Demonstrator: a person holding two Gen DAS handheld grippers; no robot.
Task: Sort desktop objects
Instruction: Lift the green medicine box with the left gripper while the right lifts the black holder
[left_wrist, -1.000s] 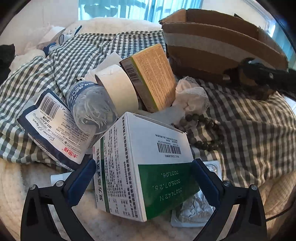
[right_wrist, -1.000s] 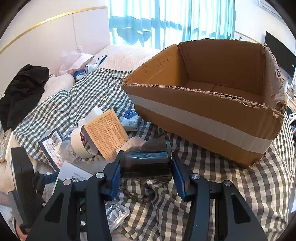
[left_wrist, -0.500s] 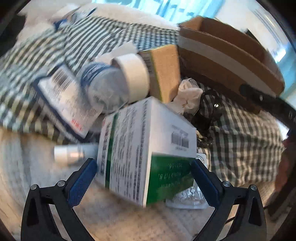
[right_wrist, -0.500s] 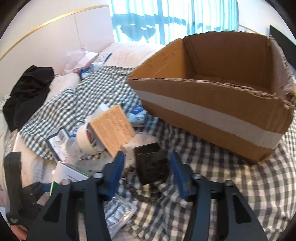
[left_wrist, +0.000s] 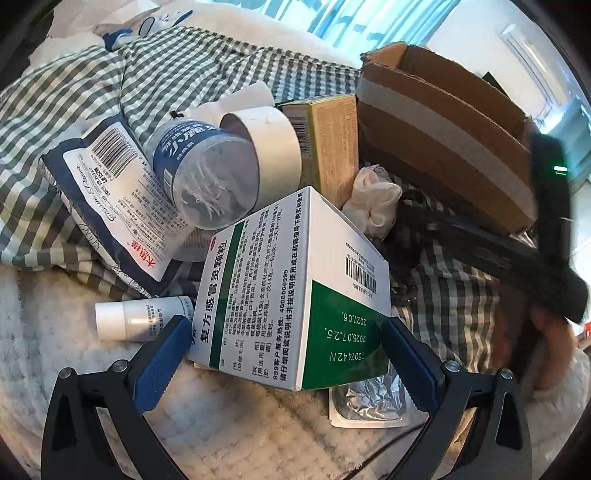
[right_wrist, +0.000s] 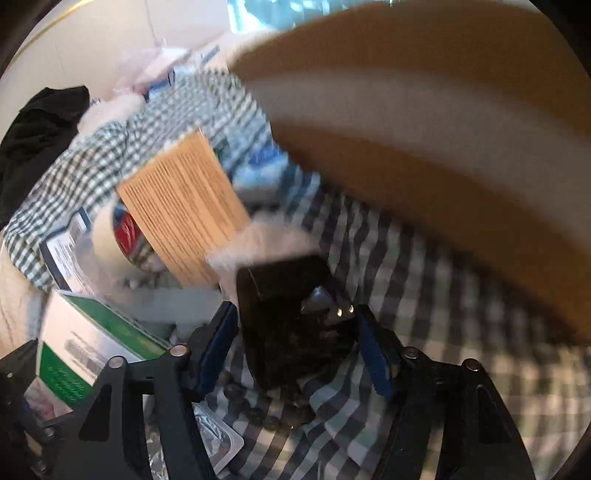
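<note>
Through the left wrist view: found the left gripper (left_wrist: 286, 363) spread wide around the green-and-white medicine box (left_wrist: 295, 291), blue pads flanking its near lower corners without clearly pressing, so judged as not yet clamped. Box tilted, resting on the white bed cover (left_wrist: 229, 424) at the edge of the checked cloth (left_wrist: 92, 85). Saw a small white tube (left_wrist: 138, 319) just beside the box on the left and a foil blister pack (left_wrist: 373, 402) partly under its right corner. Behind it, noted a clear cotton-swab jar (left_wrist: 207, 177) lying against a roll of white tape (left_wrist: 269, 147), a blue-and-white sachet (left_wrist: 110, 206) to the left, a yellow carton (left_wrist: 328, 144) standing on end, a crumpled white tissue (left_wrist: 375, 201), and the cardboard box (left_wrist: 443, 125) at the far right, apparently the sorting bin. Through the right wrist view, heavily blurred: made out the right gripper (right_wrist: 295, 350) parted around a black object (right_wrist: 284, 314) lying on the checked cloth, pads near its sides; could not tell whether either pad touched. Picked out dark beads (right_wrist: 269, 410) just below it, with the cardboard box looming close above and to the right. Judged the step in hand as picking up, one item per gripper. Next move likely called for closing squarely on the medicine box's two side faces, lifting it free of the blister pack, then carrying it over the cardboard rim.
</note>
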